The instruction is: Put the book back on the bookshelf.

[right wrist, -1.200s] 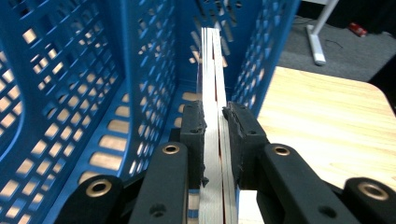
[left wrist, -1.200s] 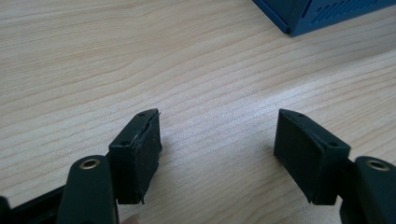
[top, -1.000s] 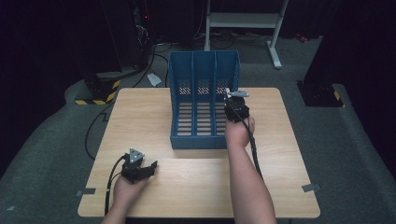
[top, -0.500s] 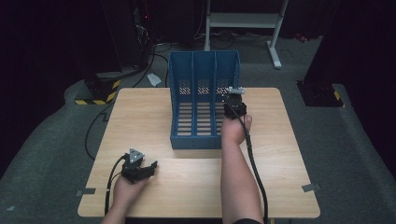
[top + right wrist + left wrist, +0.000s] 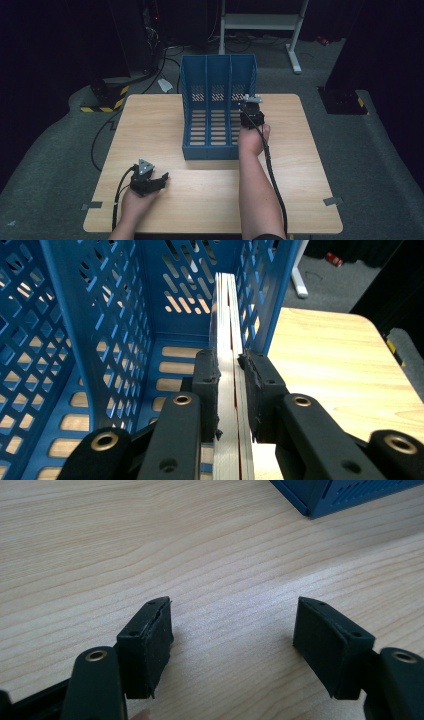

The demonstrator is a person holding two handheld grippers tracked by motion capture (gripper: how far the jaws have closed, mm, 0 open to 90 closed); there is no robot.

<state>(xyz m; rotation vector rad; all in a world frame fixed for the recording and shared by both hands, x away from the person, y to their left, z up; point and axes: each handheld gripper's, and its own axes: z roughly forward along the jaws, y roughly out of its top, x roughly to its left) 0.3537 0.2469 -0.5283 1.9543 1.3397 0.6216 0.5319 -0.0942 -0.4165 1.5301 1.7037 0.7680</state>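
A blue three-slot file rack [image 5: 218, 70] stands at the table's far middle. My right gripper [image 5: 251, 111] is at its right-hand slot, shut on a thin pale flat item. In the right gripper view this item [image 5: 227, 305] appears edge-on, like a slim book with a red line, and stands upright inside the rack [image 5: 100, 315] close to its right wall, pinched by my right gripper [image 5: 230, 365]. My left gripper [image 5: 155, 181] rests near the table's front left. In its own view the left gripper [image 5: 232, 615] is open, with bare wood between its jaws.
The wooden table [image 5: 300, 150] has free surface on all sides of the rack. A corner of the rack [image 5: 320, 495] shows far ahead of the left gripper. Cables and a white stand [image 5: 260, 20] are on the dark floor beyond the table.
The right forearm has swung to the left and the right gripper has shifted slightly toward the rack. The left gripper has not moved.
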